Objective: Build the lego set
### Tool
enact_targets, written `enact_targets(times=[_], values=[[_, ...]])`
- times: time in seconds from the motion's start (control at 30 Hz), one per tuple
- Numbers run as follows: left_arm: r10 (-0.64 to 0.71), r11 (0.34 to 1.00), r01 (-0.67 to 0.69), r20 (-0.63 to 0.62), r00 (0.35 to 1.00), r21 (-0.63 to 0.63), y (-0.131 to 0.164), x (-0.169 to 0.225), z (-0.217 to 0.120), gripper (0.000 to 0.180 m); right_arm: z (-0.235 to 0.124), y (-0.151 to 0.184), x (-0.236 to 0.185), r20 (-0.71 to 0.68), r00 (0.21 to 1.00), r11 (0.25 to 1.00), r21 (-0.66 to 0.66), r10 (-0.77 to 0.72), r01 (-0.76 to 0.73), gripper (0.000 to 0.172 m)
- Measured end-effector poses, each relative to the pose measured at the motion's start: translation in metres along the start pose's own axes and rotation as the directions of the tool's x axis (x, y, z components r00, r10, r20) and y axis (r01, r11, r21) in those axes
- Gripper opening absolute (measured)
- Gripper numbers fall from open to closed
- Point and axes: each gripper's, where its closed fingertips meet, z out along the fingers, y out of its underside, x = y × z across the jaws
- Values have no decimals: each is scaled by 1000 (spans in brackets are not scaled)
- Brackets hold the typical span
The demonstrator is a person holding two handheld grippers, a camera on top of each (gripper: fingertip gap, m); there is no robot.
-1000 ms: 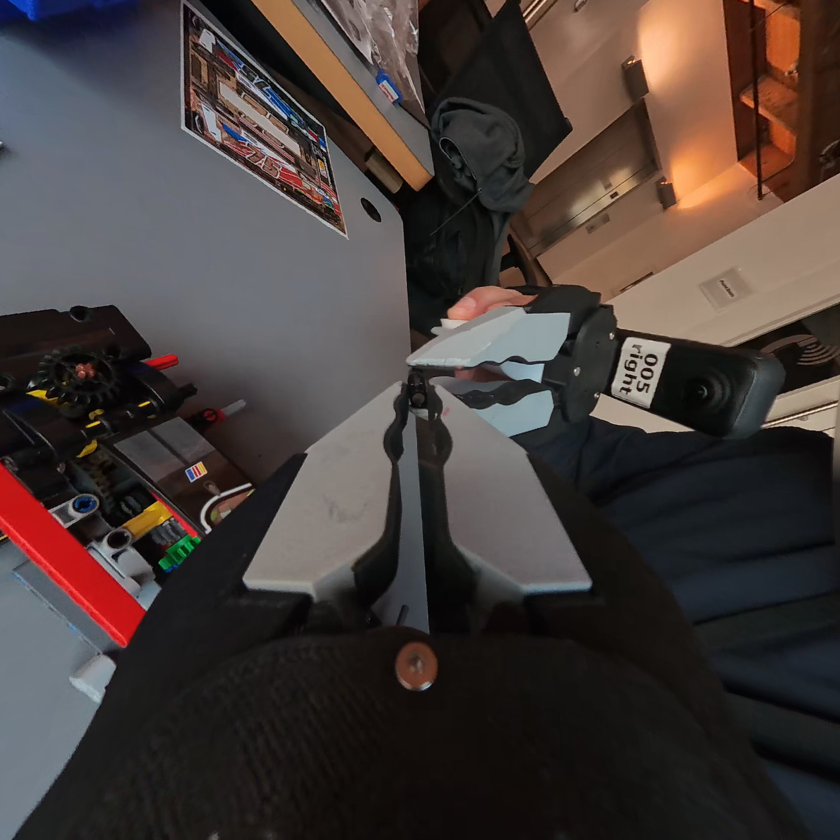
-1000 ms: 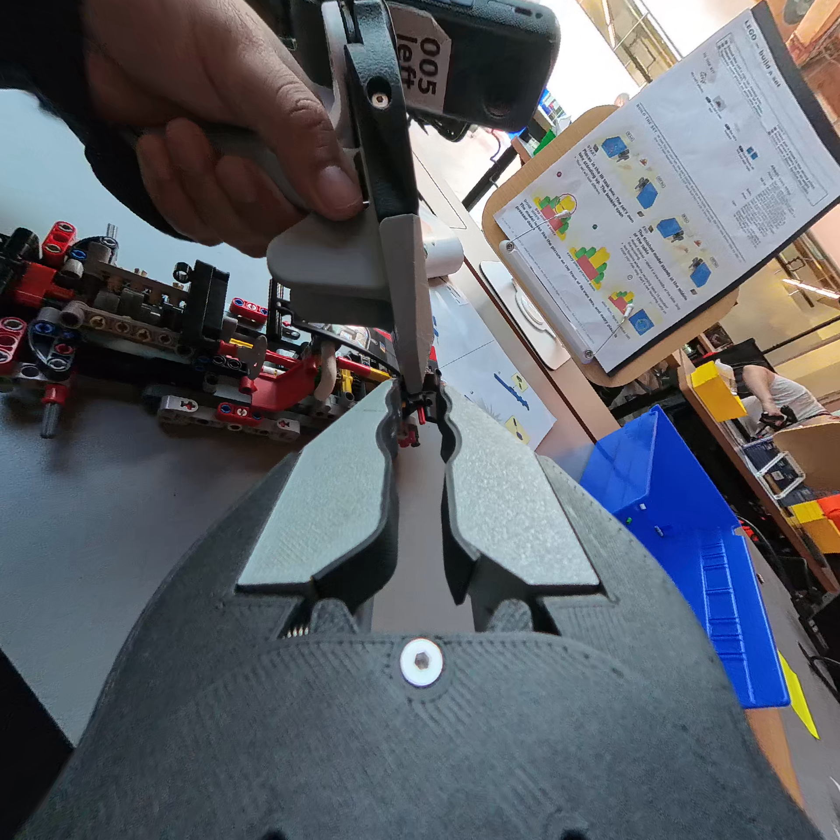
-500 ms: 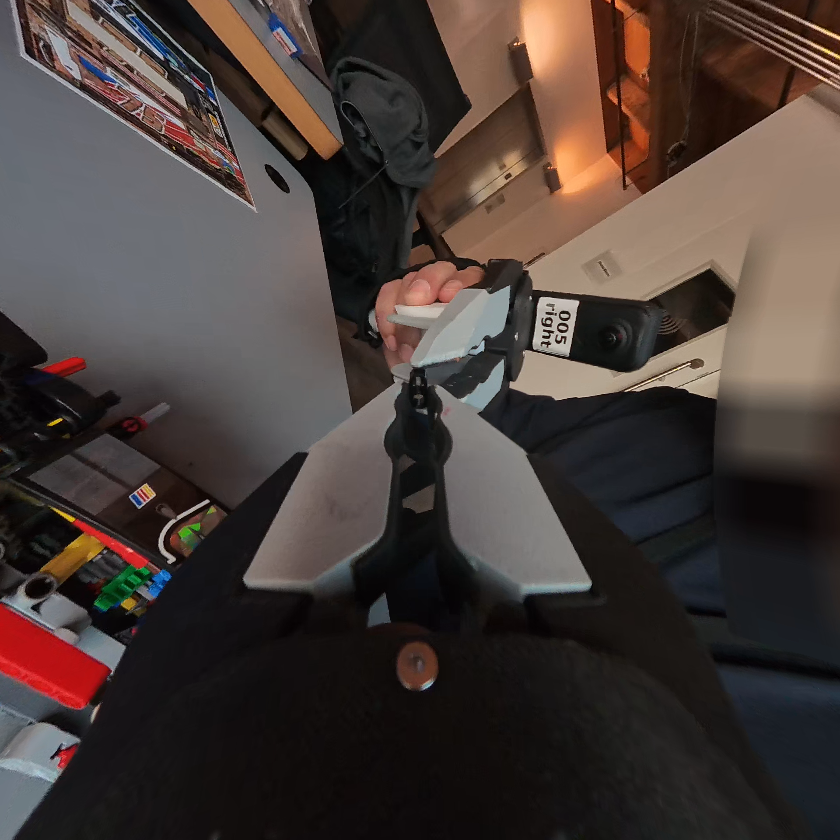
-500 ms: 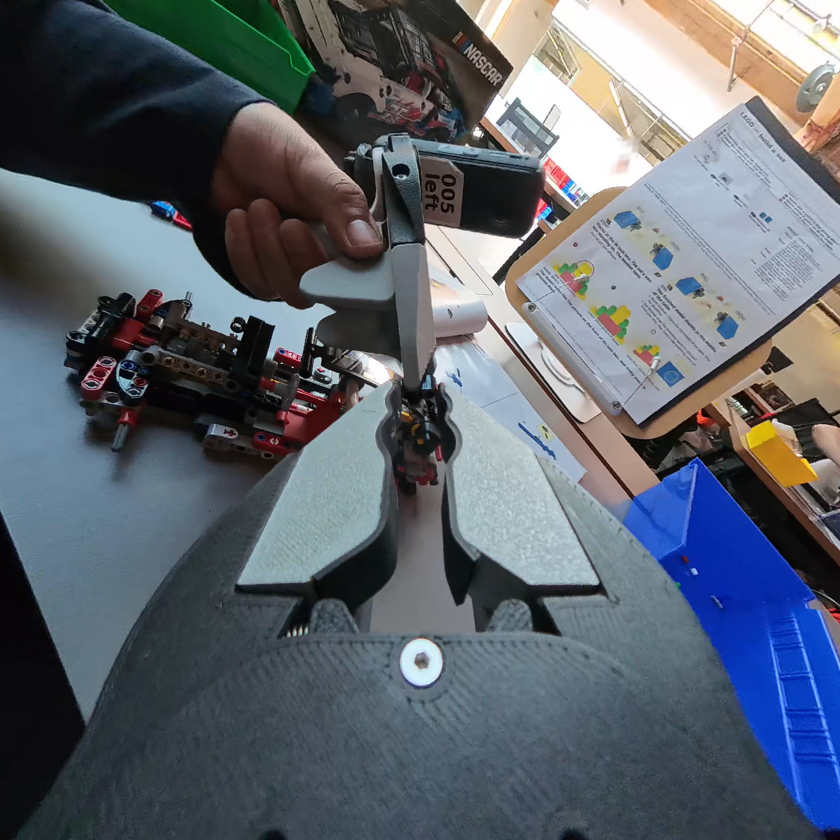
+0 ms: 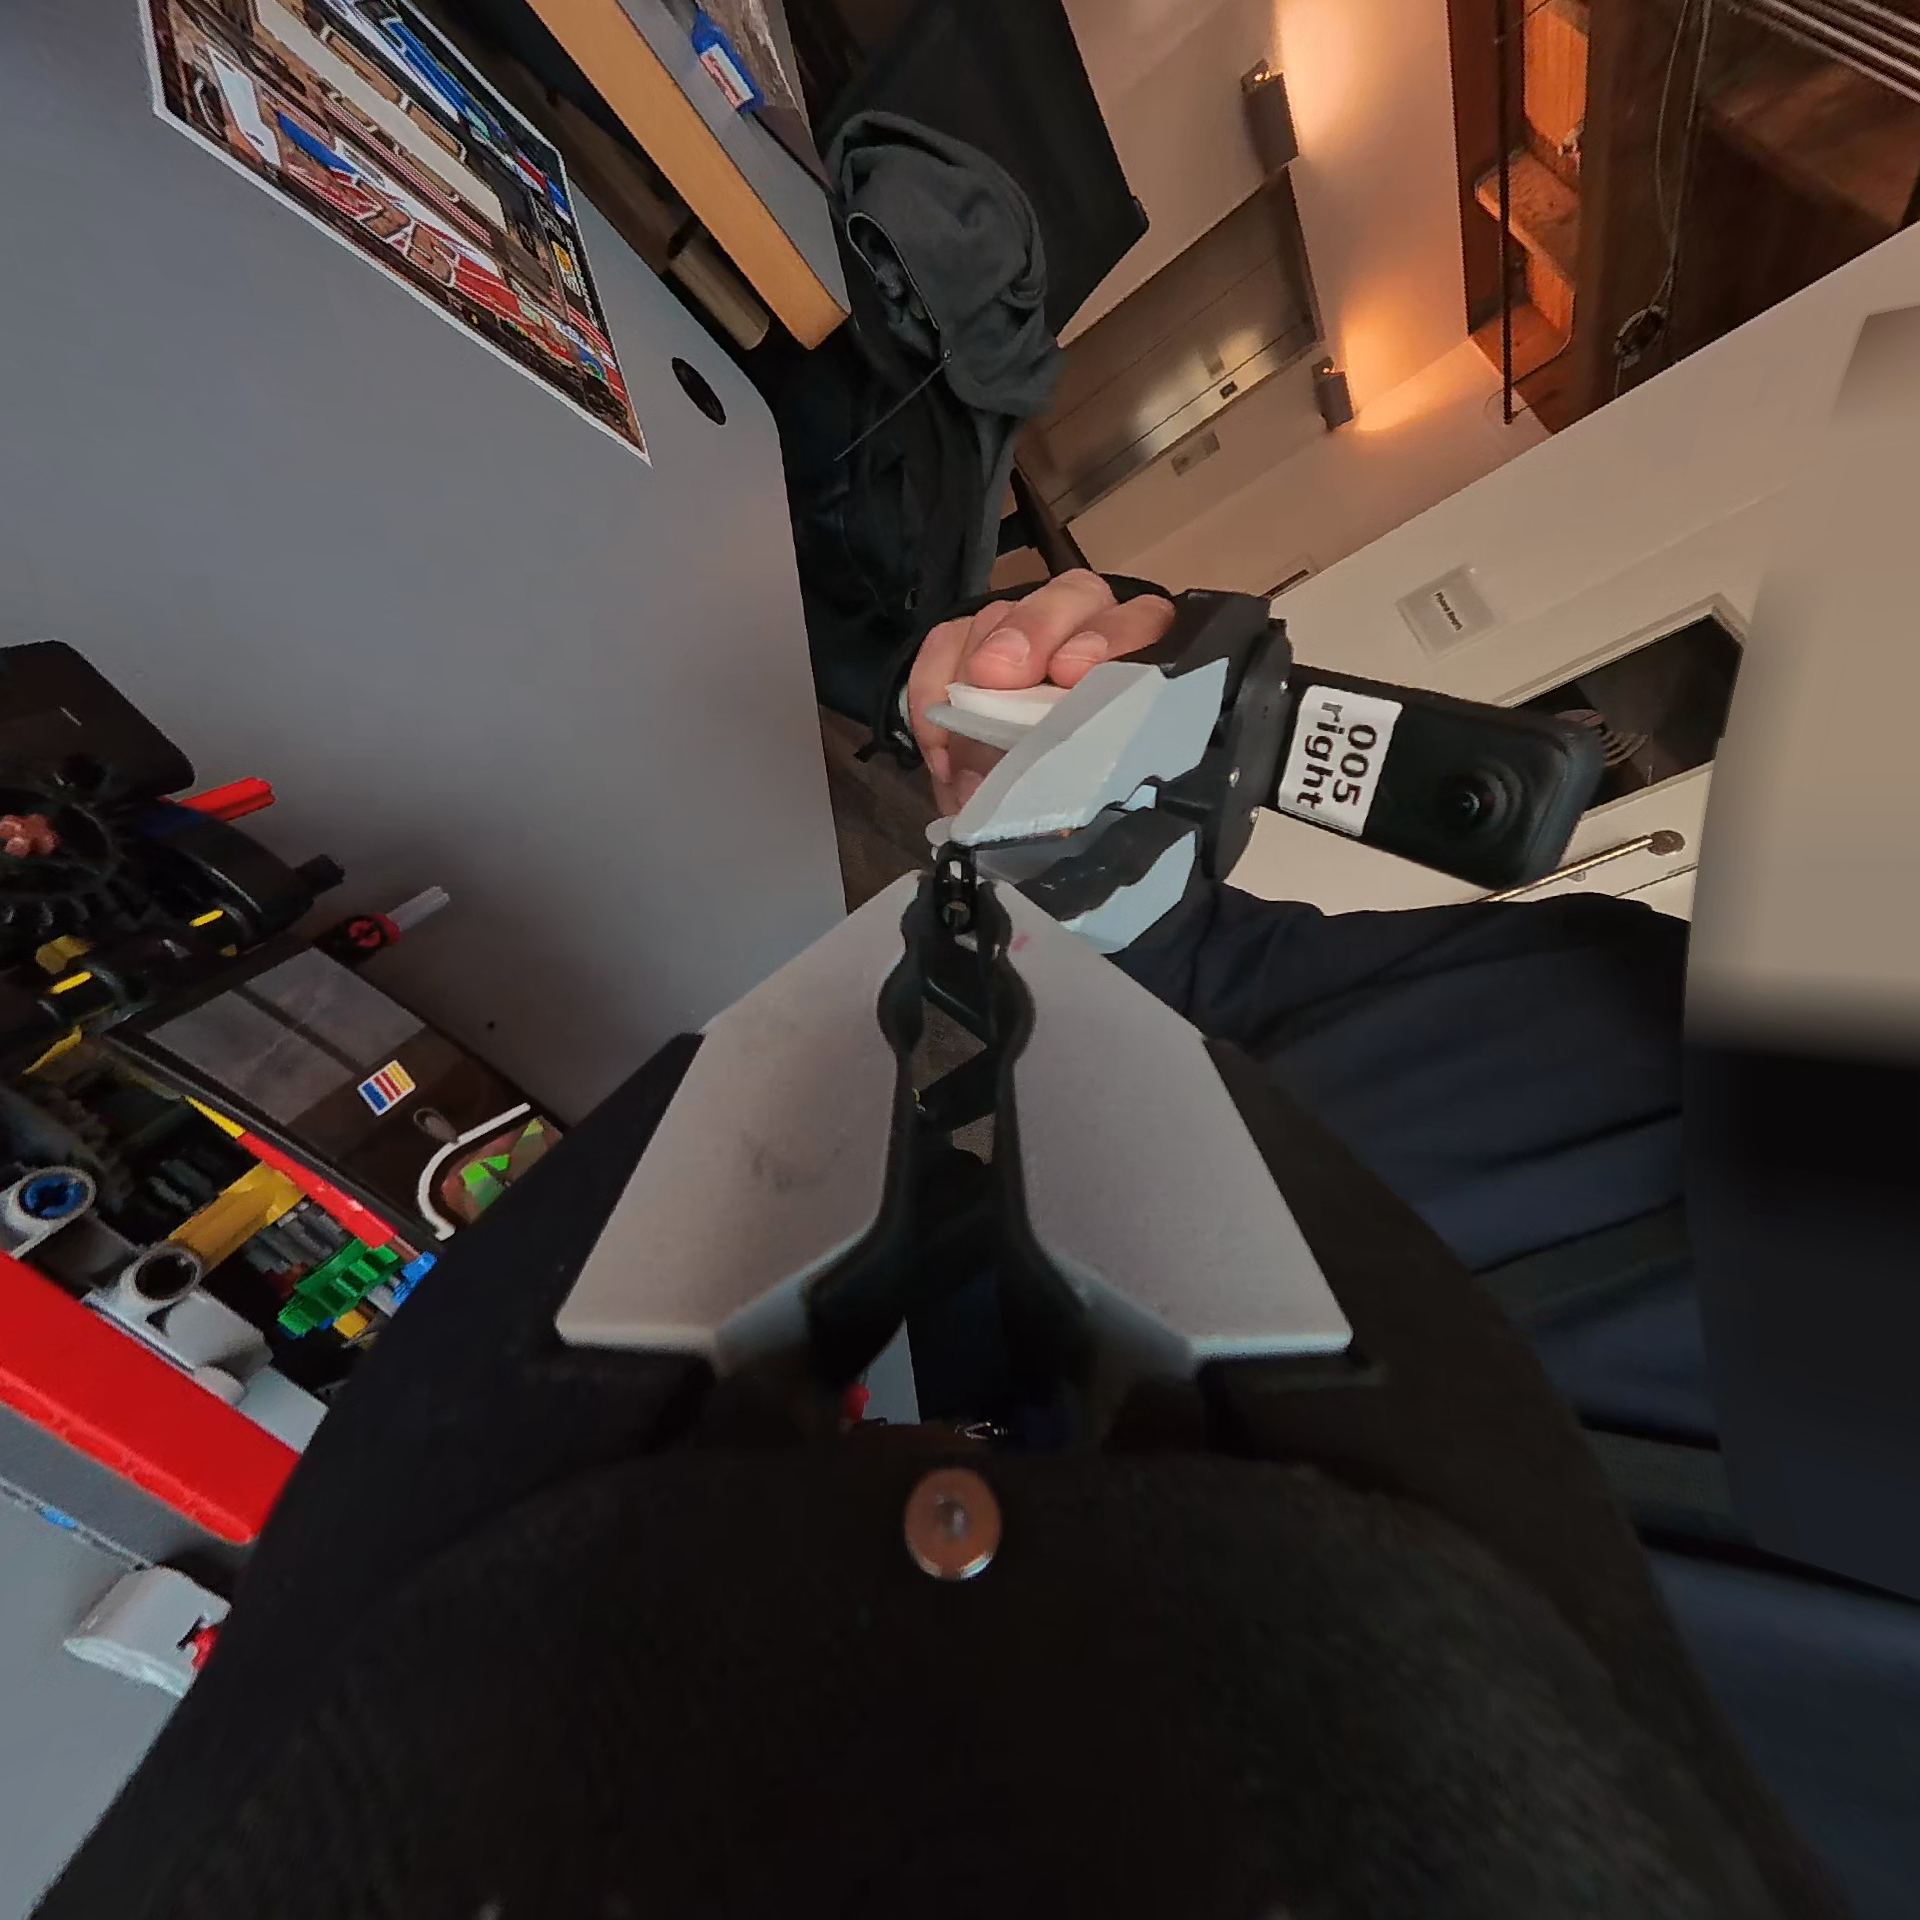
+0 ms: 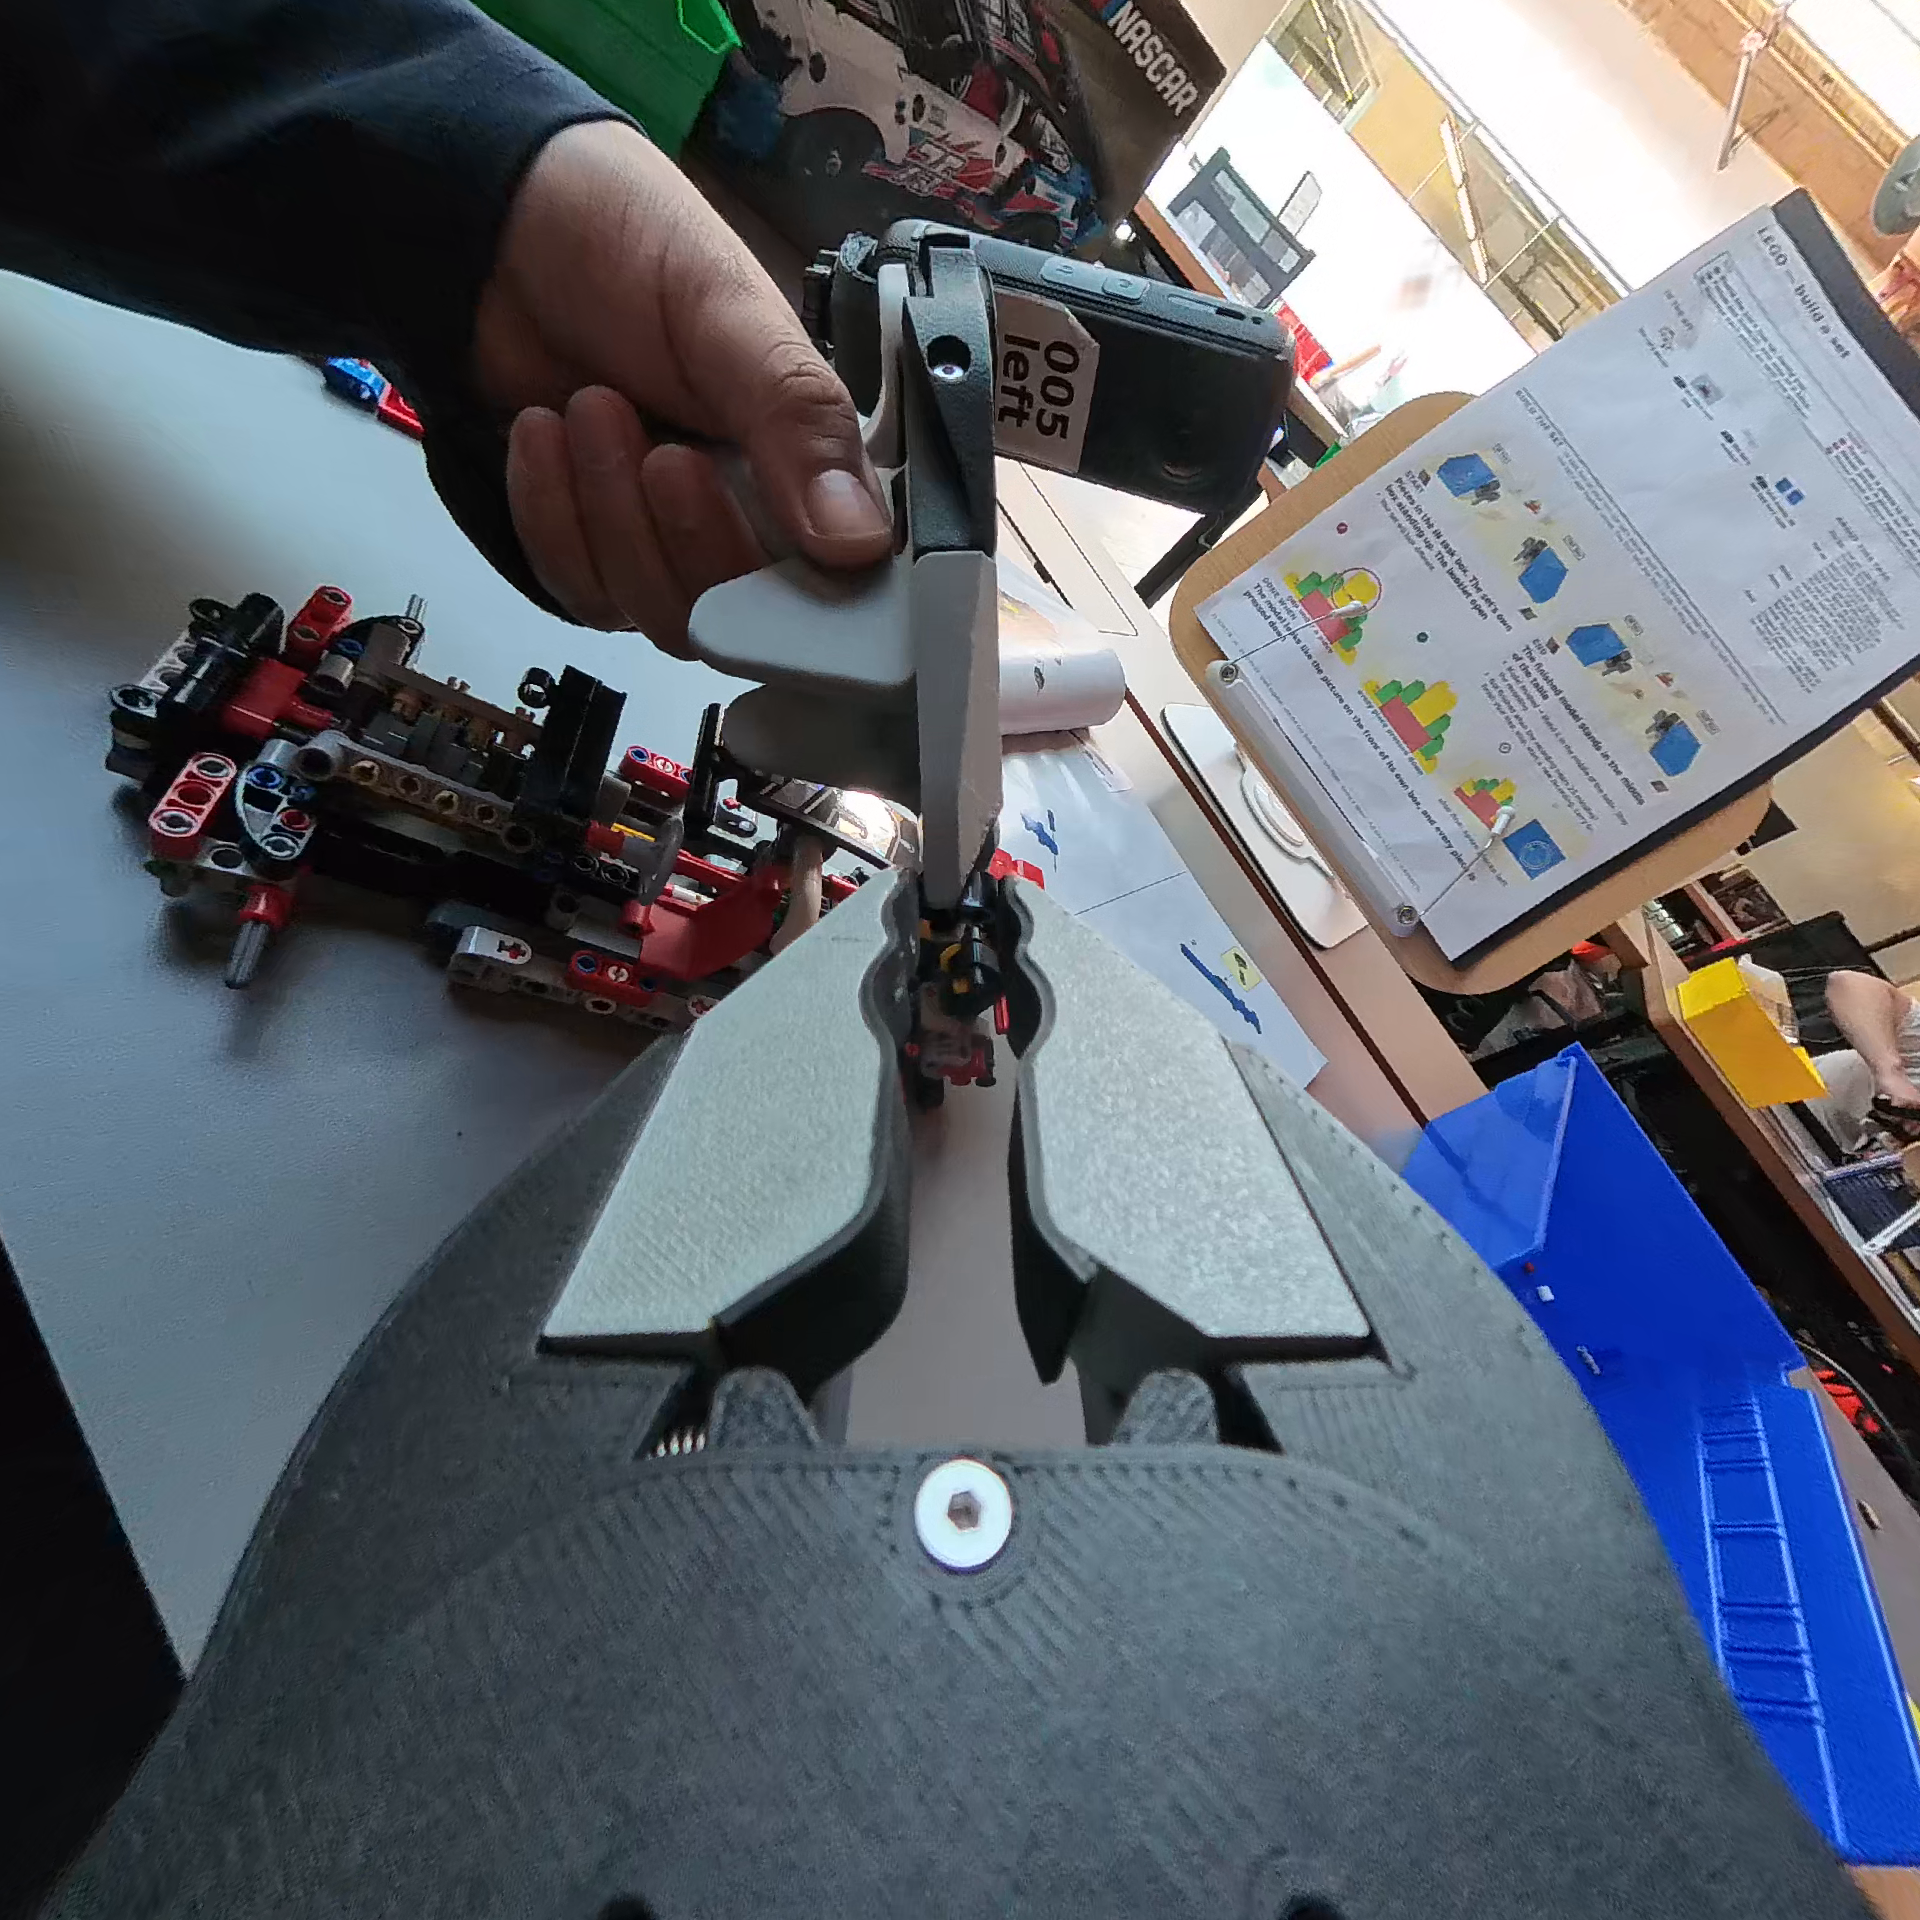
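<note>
In the left wrist view my left gripper point(image 5: 956, 920) is shut on a small black toy-brick connector point(image 5: 954, 896) whose ring end sticks out past the tips. My right gripper point(image 5: 1000, 847) meets it tip to tip from the right, held by a hand point(image 5: 1023, 649). In the right wrist view my right gripper point(image 6: 956, 930) is shut on a small black, yellow and red brick assembly point(image 6: 954, 1003). My left gripper point(image 6: 948, 896) comes down from above, with its tips at that assembly. Both are held in the air above the grey table point(image 6: 208, 1143).
A partly built red and black brick car point(image 6: 436, 790) lies on the table to the left and shows in the left wrist view point(image 5: 156, 1039). A blue bin point(image 6: 1662, 1351), a clipboard with an instruction sheet point(image 6: 1558, 623) and a car-picture box point(image 6: 987, 125) stand around.
Both grippers have stayed tip to tip and shut on their small pieces. They have risen away from the brick car together, and the left wrist view has swung.
</note>
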Motion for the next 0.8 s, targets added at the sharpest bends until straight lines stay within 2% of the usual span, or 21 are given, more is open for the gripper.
enact_targets(times=[0.67, 0.7, 0.77, 0.8], values=[[6, 1000, -6, 38, 999, 5, 0, -7, -1, 6, 6, 6, 0, 5, 1000, 1000, -10, 17, -17, 11], [7, 1000, -7, 43, 999, 3, 0, -8, -2, 7, 7, 8, -1, 12, 1000, 1000, -9, 25, -25, 12], [8, 1000, -8, 75, 997, 13, -5, -12, -9, 33, 9, 13, 1, 24, 998, 998, -7, 60, -60, 11], [16, 999, -19, 78, 997, 30, -9, -11, -16, 30, 10, 16, 2, 27, 996, 997, -6, 81, -81, 12]])
